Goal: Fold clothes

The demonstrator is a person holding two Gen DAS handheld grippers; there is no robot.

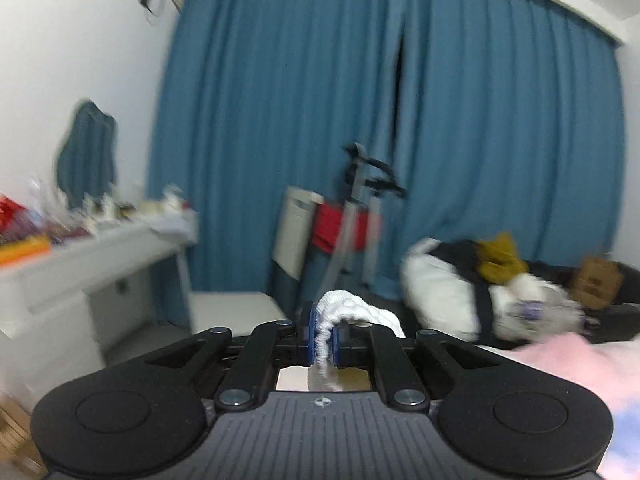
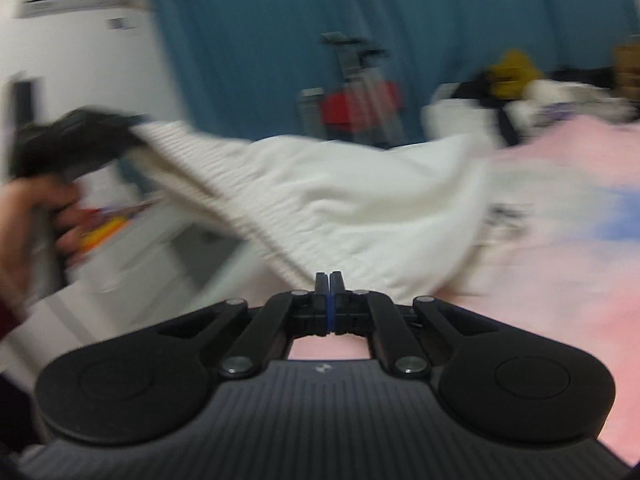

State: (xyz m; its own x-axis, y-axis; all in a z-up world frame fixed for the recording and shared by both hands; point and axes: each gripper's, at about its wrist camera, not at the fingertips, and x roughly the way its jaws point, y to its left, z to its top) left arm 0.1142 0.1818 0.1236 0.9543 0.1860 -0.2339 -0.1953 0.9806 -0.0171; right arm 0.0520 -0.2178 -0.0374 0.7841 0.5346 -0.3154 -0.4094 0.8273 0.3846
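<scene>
- A bed covered by a pink blanket (image 2: pixel 560 240) with a pale blue patch fills the right and lower part of the right wrist view; both views are blurred
- Tall blue curtains (image 1: pixel 400 120) hang across the far wall, closed but for a thin dark gap at the middle
- A white desk (image 1: pixel 100 256) stands on the left under a white wall, crowded with small items too blurred to name
- A heap of clothes (image 1: pixel 480 288), white, black and mustard, lies at the far end of the bed, near a brown box
- A folded metal frame with a red part (image 1: pixel 340 228) leans against the curtains
- A white knitted garment (image 2: pixel 340 200) with a ribbed hem hangs stretched in the air above the bed, its far end draped onto the blanket
- The left gripper (image 1: pixel 322 336) has its blue pads clamped on a bunched fold of the ribbed white knit; in the right wrist view it holds the garment's upper left corner, with a person's hand (image 2: pixel 36 216) around its handle
- The right gripper (image 2: pixel 329 280) has its jaws pressed together at the garment's lower edge; whether any cloth is pinched between them I cannot tell
</scene>
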